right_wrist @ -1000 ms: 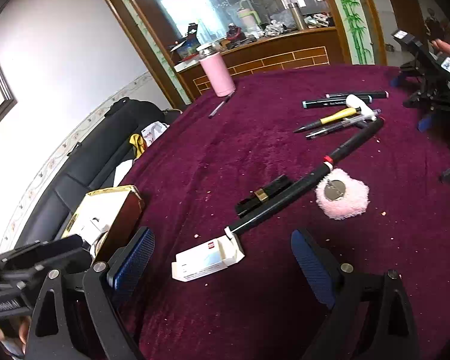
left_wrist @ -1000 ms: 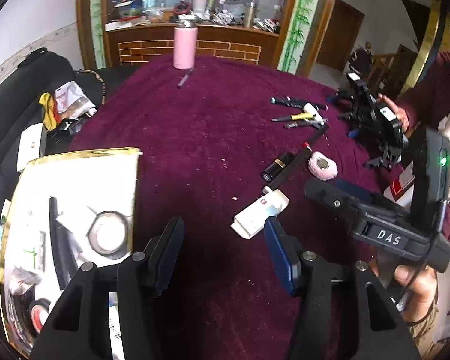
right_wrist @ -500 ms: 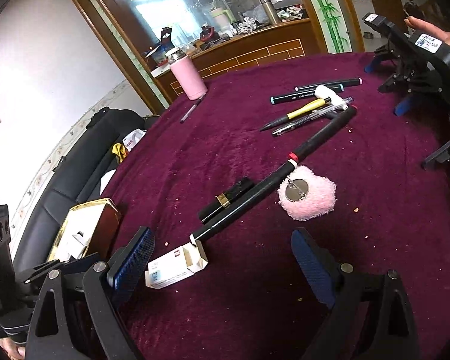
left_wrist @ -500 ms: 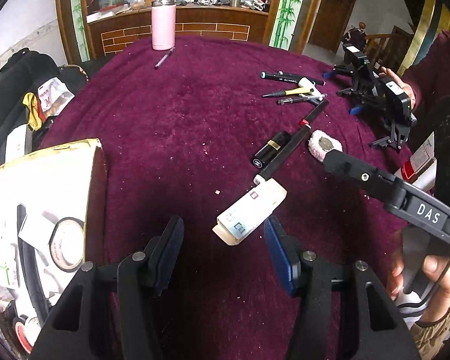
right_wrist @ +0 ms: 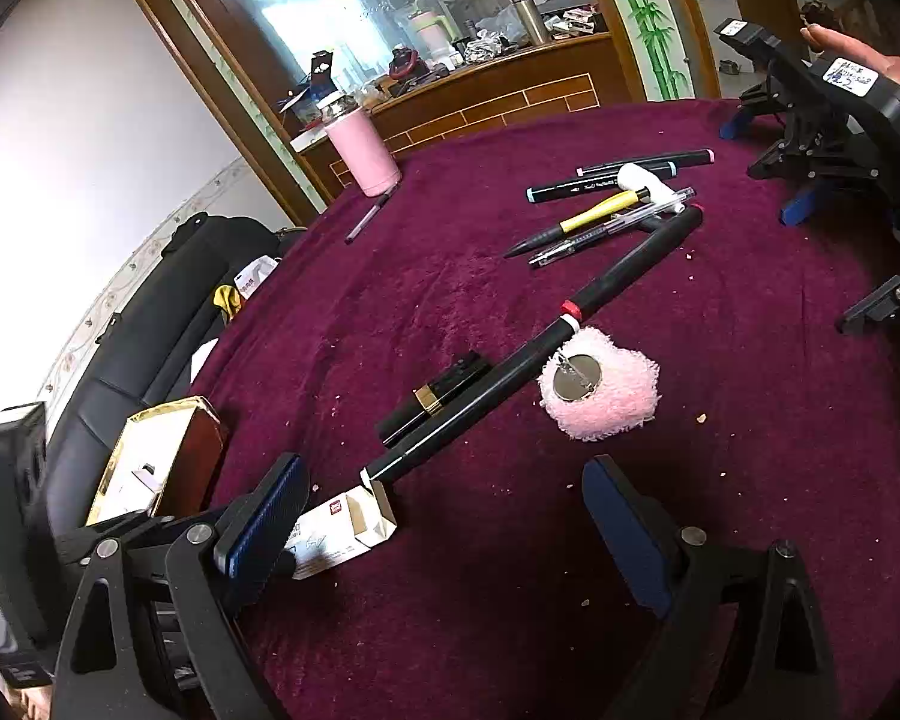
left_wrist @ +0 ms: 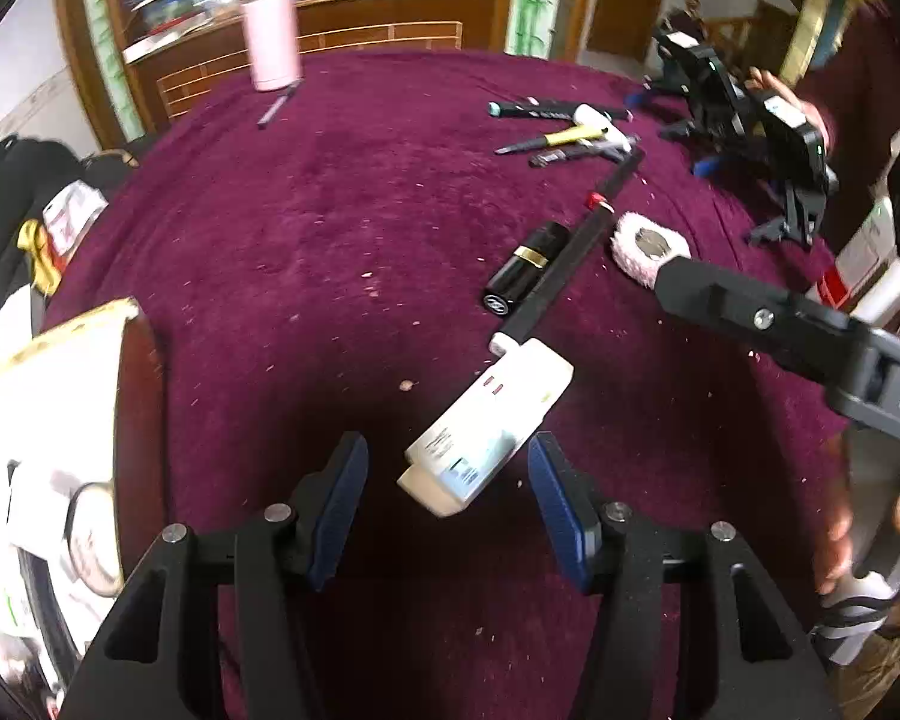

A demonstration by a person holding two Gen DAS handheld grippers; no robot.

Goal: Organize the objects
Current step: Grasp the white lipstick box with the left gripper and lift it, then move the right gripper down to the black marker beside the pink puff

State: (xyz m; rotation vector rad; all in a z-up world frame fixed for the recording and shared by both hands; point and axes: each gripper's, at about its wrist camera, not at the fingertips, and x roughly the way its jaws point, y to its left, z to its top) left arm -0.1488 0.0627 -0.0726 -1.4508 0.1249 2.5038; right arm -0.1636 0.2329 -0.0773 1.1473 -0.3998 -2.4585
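A small white carton (left_wrist: pixel 486 429) lies on the maroon tablecloth; its near end sits between the fingers of my open left gripper (left_wrist: pixel 447 501), untouched. It also shows in the right wrist view (right_wrist: pixel 339 531). A long black rod with a red band (left_wrist: pixel 570 252) (right_wrist: pixel 540 342) touches its far end. Beside the rod lie a black lipstick tube (left_wrist: pixel 525 267) (right_wrist: pixel 435 396) and a pink fluffy puff (left_wrist: pixel 648 246) (right_wrist: pixel 600 384). My right gripper (right_wrist: pixel 444 531) is open and empty above the cloth.
An open gold-edged box (left_wrist: pixel 48 456) (right_wrist: pixel 156 462) with several items stands at the left. Pens and markers (right_wrist: pixel 606 207) lie at the back. A pink bottle (right_wrist: pixel 360 147) stands far left. Another person's black gripper device (right_wrist: pixel 840 138) rests at the right.
My left gripper has moved forward and down, so the white carton's near end now lies between its fingers. My right gripper has drifted slightly forward. Both stay open.
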